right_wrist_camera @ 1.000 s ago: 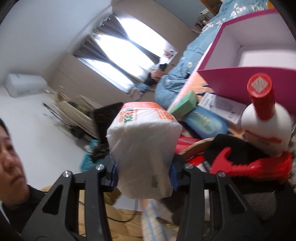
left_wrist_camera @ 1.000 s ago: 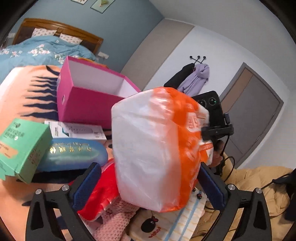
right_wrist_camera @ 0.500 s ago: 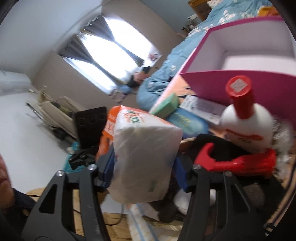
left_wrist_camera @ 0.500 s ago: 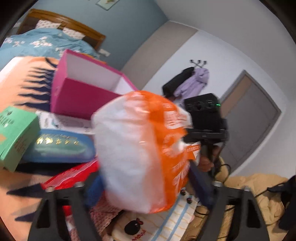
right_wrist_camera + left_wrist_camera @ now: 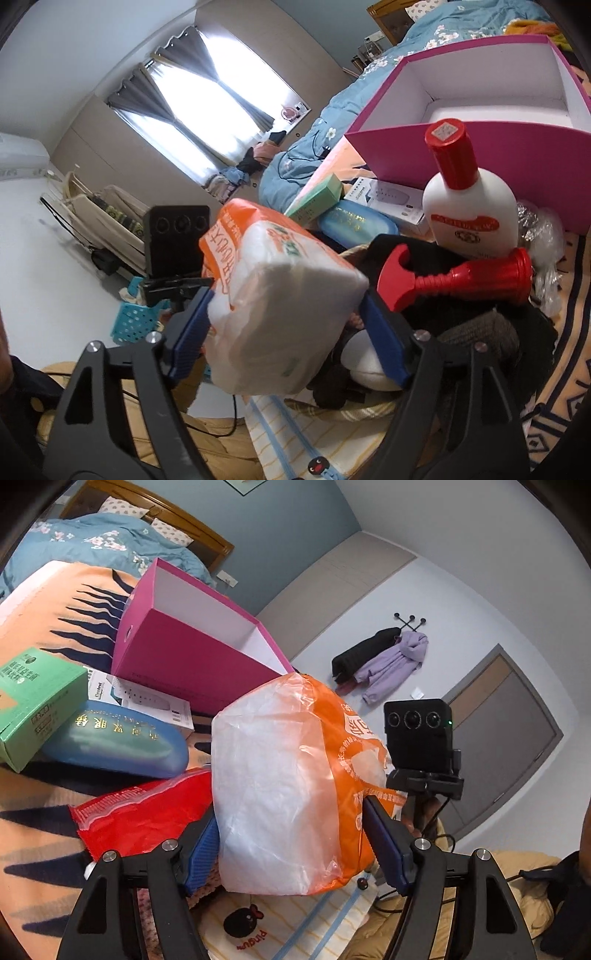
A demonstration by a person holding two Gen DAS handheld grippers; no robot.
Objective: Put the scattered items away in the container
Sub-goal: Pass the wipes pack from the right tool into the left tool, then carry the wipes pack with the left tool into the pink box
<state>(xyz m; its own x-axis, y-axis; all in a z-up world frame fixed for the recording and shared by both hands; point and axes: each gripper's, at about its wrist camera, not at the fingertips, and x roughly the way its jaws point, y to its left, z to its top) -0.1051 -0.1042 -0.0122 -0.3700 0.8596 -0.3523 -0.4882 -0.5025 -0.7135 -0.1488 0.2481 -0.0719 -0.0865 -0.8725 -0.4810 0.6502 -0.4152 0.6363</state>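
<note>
In the left wrist view the left gripper [image 5: 293, 849] is clamped on the tissue pack [image 5: 291, 786], an orange-and-white plastic-wrapped block filling the centre of the frame, one blue pad pressing each flank; a second ago the pack sat higher and squarer between the pads, and it now looks tilted and swung a little toward the pink box [image 5: 192, 657] in the upper left, which suggests the carry to the container is under way but the pack is not yet over the opening. The green carton [image 5: 35, 698], blue case [image 5: 118, 740] and red pouch [image 5: 144, 812] lie at the left edge and lower left, not yet tidied. The pack hides whatever lies behind it, and the box floor is out of sight from here. In the right wrist view the right gripper [image 5: 284, 321] grips the same pack [image 5: 273, 302] at centre left, so both claws share it; the pack has rotated from upright to lying more on its side. The pink box [image 5: 476, 147] at upper right shows a white interior that looks bare. The white bottle [image 5: 469, 210] and red tool [image 5: 458, 277] stand before it; the dark heap beneath them is hard to identify
</note>
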